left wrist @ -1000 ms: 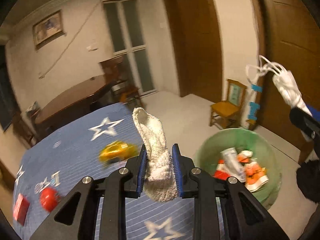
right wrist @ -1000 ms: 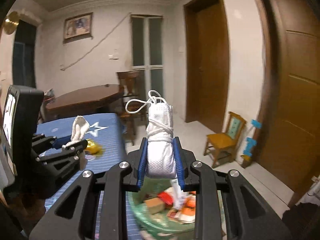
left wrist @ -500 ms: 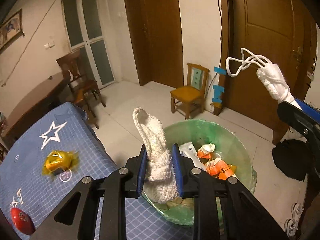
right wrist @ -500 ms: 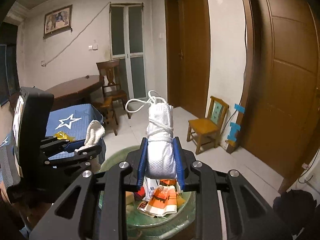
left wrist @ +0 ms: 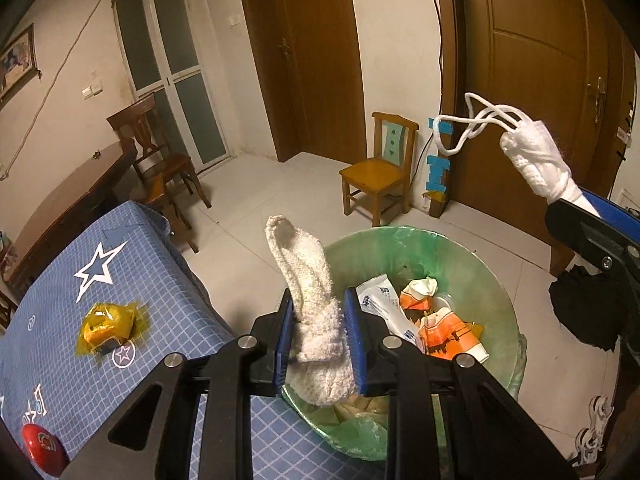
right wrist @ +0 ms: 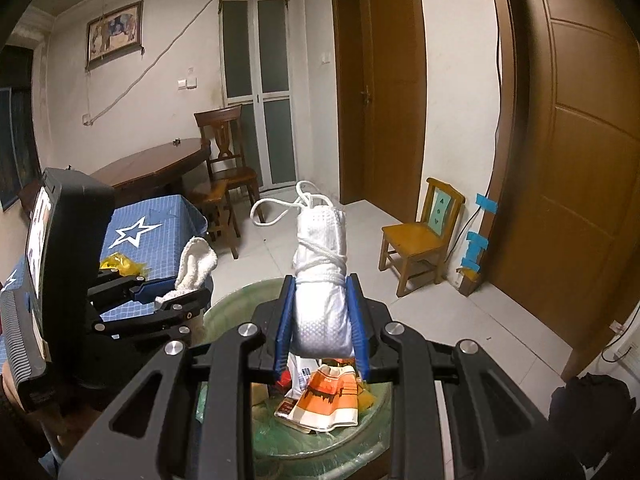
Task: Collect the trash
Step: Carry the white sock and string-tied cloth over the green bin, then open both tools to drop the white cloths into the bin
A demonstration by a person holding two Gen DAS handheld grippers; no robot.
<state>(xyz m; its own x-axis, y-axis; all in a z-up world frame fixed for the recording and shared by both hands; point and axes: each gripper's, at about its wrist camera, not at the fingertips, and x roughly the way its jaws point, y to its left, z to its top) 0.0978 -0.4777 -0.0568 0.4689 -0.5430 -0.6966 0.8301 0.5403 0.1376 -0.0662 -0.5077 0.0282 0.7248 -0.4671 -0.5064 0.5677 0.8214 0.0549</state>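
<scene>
Left wrist view: the left gripper [left wrist: 320,336] has its blue pads clamped on a white knitted sock [left wrist: 310,300], now over the near rim of the green-lined bin [left wrist: 496,280].
Change, left side: a second ago this view held mostly the blue star tablecloth [left wrist: 100,280] with the bin off to the right; now the bin fills the centre and the cloth has slid to the left edge.
Right wrist view: the right gripper [right wrist: 322,328] has its pads clamped on a white cloth bundle tied with cord [right wrist: 320,272], directly above the rubbish in the bin [right wrist: 232,304].
Change, right side: the bin was only a sliver at the bottom edge a second ago; now its contents lie straight beneath the bundle.
Bin contents: orange-and-white wrappers [left wrist: 448,328] and a white packet [left wrist: 380,300].
Left on the table: a yellow wrapper [left wrist: 108,326] and a red round object [left wrist: 42,446].
Meaning for the task: judged from the positions, both items have been carried to the drop point; release is the step in hand.
Caution: the sock sits nearer the rim than the bundle, so it may catch the liner edge when let go.
Remaining work: the table items are not yet collected.
</scene>
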